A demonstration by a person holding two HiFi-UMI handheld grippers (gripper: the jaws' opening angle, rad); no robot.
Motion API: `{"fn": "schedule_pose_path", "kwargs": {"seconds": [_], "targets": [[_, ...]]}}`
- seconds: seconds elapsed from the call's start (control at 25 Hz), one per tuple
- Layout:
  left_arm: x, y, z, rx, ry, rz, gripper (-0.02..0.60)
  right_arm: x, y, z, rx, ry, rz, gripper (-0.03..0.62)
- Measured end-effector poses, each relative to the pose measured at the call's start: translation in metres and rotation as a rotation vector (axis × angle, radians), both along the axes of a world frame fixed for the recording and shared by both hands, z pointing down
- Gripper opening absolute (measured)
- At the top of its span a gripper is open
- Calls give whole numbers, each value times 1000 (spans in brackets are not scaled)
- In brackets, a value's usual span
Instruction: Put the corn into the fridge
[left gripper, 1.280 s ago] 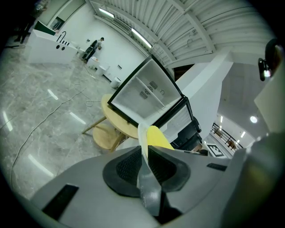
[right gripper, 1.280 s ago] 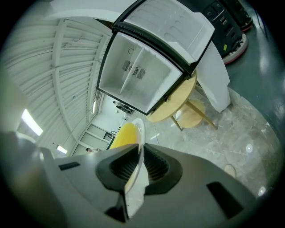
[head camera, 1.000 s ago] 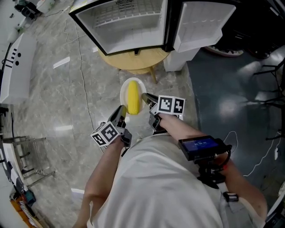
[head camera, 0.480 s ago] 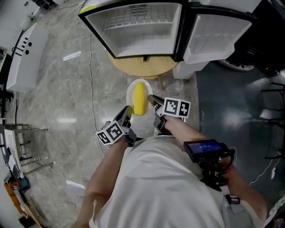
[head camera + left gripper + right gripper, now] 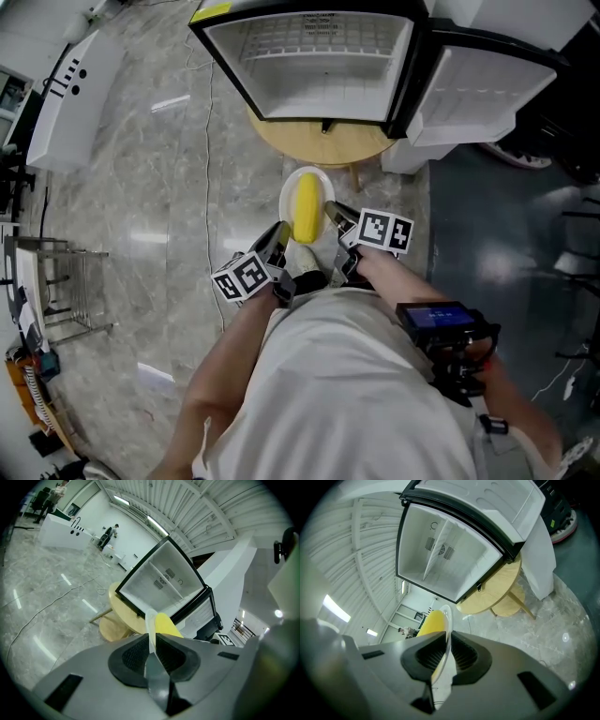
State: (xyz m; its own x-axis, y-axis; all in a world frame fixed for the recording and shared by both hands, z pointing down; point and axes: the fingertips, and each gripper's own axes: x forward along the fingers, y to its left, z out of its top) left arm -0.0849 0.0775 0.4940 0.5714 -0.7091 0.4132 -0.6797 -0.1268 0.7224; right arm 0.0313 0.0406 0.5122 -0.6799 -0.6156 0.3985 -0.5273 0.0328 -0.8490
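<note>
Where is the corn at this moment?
In the head view's centre, the corn lies on a white plate clamped by the left gripper and the right gripper, just before the open fridge.

Head view steeply down; gripper views toward shared fridge

The person's left arm and right arm reach forward and down, close side by side. The left grey gripper, with its marker cube, has its jaws pressed tight on the left edge of a white round plate. The right grey gripper pinches the right edge the same way. The two grippers are near each other
</note>
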Motion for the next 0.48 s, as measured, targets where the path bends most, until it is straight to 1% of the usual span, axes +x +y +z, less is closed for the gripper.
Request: {"fn": "schedule_pose_path", "kwargs": {"seconds": [0.28, 0.48], "targets": [[-7, -17, 6, -13, 24, 5, 52, -6, -16, 3, -3, -16, 16, 34], [-10, -41, 2, -3, 62, 5, 52, -7, -38, 2, -1, -25, 37, 34]]}}
